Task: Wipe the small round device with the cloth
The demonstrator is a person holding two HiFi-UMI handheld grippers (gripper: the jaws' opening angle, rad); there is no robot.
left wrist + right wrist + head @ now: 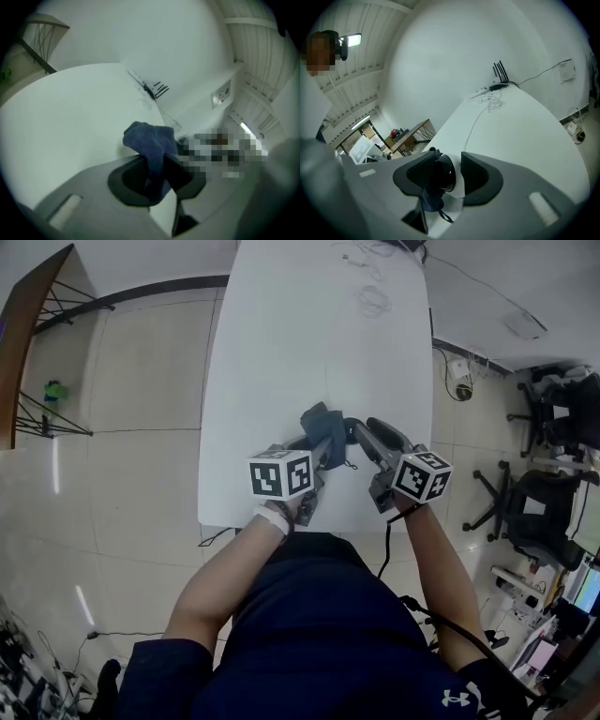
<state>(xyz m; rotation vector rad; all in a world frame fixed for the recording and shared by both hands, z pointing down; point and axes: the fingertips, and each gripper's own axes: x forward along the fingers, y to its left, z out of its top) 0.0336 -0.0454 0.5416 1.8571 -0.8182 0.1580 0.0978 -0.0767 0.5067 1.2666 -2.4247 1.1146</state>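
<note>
A long white table with rounded ends runs away from the person across a floor of pale glossy tiles. Its top is mostly bare. At its far end sits a tangle of thin cables and a black router with upright antennas (their number is too small to count). To the left stands a wooden table on black wire legs, with a small green object on the floor under it. To the right stand two black office chairs among cluttered equipment.

Over the near end of the white table, both tools meet. The left gripper has its jaws narrowed onto one dark blue cloth, which bunches up above the pads and hangs down below them. The right gripper has its jaws closed on the one small round device, which has a glossy black front set in a white body; each pad sits against one side of it. A thin dark cord hangs under the device. In the head view, the cloth is right up against the tips of the right gripper, and in the right gripper view a fold of blue shows just below the device.

Counted: two grippers, one cloth, one device, two tables, two chairs.
</note>
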